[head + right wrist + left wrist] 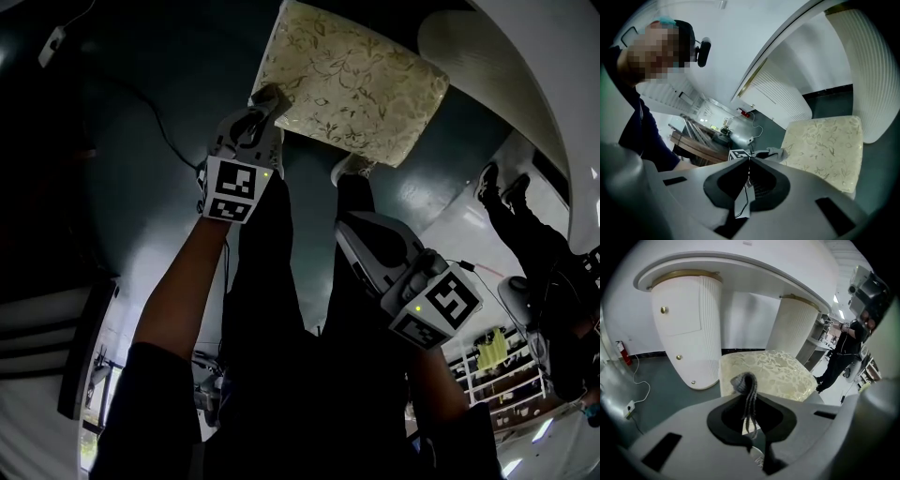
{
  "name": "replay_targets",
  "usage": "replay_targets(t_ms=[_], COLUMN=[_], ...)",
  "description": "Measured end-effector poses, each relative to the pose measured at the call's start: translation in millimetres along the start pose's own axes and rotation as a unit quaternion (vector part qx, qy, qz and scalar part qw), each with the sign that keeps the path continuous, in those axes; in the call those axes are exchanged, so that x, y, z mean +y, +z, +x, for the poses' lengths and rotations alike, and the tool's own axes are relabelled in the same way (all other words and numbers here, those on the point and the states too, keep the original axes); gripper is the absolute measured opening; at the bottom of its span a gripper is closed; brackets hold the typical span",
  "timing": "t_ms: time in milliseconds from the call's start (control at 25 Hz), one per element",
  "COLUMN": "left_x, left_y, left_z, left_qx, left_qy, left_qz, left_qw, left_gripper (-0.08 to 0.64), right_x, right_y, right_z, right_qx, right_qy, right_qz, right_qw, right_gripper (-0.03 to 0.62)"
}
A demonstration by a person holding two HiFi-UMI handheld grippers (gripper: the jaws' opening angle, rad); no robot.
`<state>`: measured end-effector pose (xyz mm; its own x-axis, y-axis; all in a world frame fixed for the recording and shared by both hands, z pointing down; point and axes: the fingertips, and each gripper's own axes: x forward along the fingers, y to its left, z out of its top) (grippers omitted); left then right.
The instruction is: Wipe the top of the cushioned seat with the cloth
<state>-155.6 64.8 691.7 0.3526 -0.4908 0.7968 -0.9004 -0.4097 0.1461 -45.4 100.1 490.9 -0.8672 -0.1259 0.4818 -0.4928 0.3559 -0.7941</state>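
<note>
Dark teal floor under a white counter. Cushioned seat stands below the counter's curved front edge, between its ribbed pedestals. My left claw is clamped on the grey cloth, at the seat corner away from that edge. My right claw, jaws pressed together on nothing, hangs well off the counter edge.
</note>
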Motion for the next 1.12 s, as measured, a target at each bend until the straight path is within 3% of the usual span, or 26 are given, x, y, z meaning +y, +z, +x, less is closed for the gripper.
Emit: replay_targets(t_ms=[480,680,1120], left_x=[-104.6,-145.1,-243.0], left_y=[19.2,23.8,41.0], left_z=[45.5,61.2,89.1], left_qx=[0.012,0.024,0.032], left_qy=[-0.07,-0.1,-0.156], left_qz=[0.027,0.056,0.078], left_qw=[0.9971,0.9931,0.9841], left_gripper=[0.028,0.028,0.028], right_x=[-36.3,-56.0,-92.4], right_y=[2.8,-0.1,-3.2], right_z=[-49.3,-78.2,-137.8], right_qx=[-0.029,-0.044,-0.076], right_qy=[-0.02,-0.027,-0.046], right_qz=[0.021,0.031,0.051], right_qw=[0.999,0.998,0.995], right_gripper=[0.026,0.026,0.026])
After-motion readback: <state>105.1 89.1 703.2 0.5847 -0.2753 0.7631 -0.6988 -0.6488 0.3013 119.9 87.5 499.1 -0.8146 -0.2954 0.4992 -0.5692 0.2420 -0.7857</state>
